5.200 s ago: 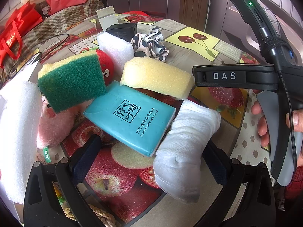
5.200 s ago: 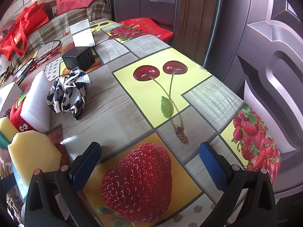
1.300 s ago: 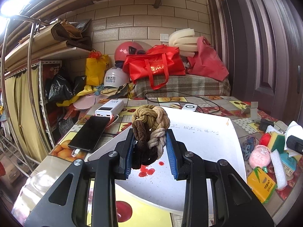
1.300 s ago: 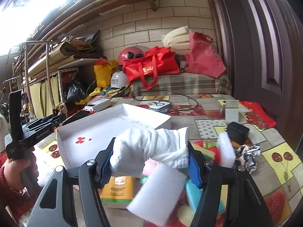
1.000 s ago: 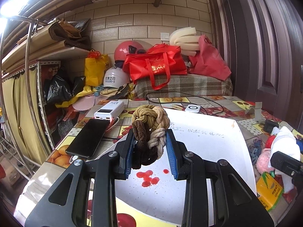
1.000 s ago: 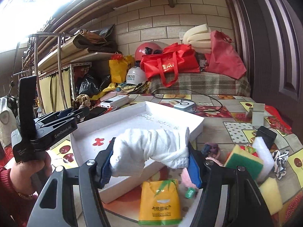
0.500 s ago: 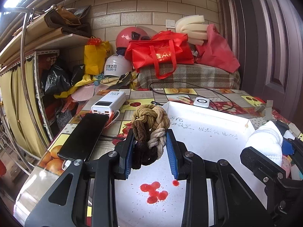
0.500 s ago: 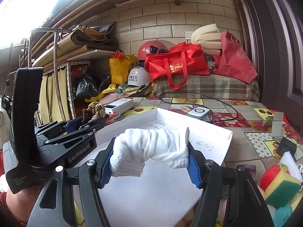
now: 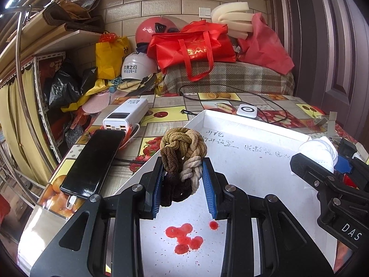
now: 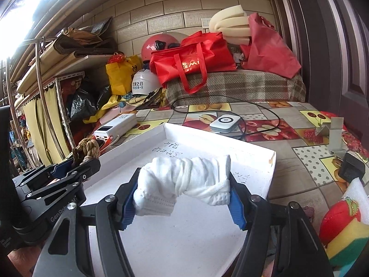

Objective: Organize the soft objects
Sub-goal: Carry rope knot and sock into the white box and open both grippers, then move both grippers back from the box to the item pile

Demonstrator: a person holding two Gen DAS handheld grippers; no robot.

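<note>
My left gripper [image 9: 183, 184] is shut on a braided brown, olive and cream rope knot [image 9: 183, 152] and holds it above the near left part of a white tray [image 9: 253, 161]. My right gripper [image 10: 182, 196] is shut on a rolled white cloth bundle [image 10: 184, 180] and holds it over the middle of the same tray [image 10: 184, 242]. Each gripper shows in the other's view: the right one with the white bundle [image 9: 318, 152] at the right, the left one with the knot [image 10: 86, 149] at the left.
A black phone [image 9: 94, 159], a white power bank [image 9: 126, 115] and a white charger puck [image 9: 248, 110] with cable lie on the fruit-print table beyond the tray. A red plush [image 10: 339, 217], a yellow-green sponge [image 10: 348, 242] and white foam [image 10: 358, 196] sit right of the tray. Red stains [image 9: 184, 237] mark the tray floor.
Both grippers have moved forward and lower over the white tray, each still holding its object. The right gripper has come closer beside the left one.
</note>
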